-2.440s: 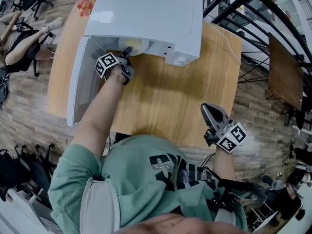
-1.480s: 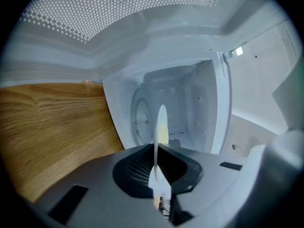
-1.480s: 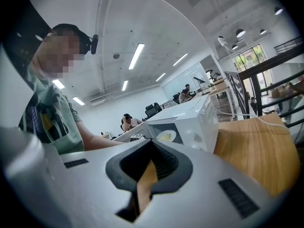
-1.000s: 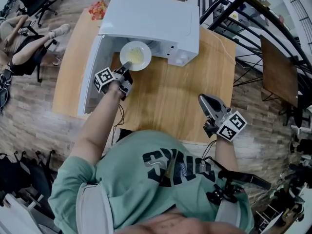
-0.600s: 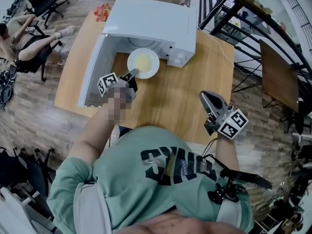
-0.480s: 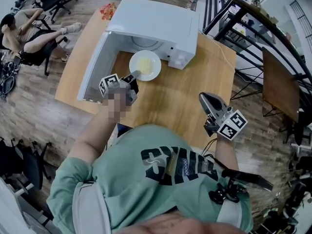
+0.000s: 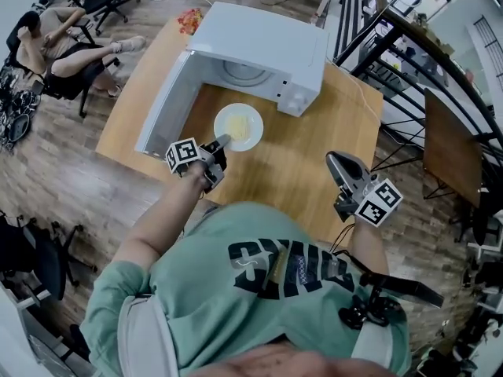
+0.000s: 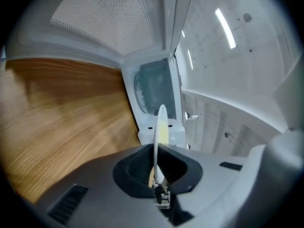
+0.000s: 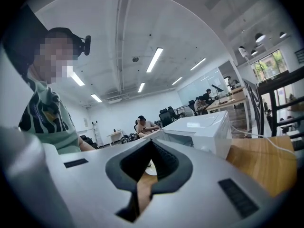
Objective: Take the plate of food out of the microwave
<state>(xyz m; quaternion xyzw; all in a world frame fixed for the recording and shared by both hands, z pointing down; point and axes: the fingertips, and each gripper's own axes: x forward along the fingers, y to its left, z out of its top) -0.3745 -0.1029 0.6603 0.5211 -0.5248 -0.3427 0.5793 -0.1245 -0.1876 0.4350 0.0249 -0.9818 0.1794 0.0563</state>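
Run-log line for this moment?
left gripper: shut on plate rim | plate: out of microwave, over table | right gripper: empty, off to side

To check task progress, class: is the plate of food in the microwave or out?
Out. The plate is over the table, in front of the microwave, gripped at its rim by the left tool.

Head cam high, steeply down. Gripper cams low, close-in; left seemingly rolled sideways. All share microwave (image 7: 259,45), 12 o'clock overhead.
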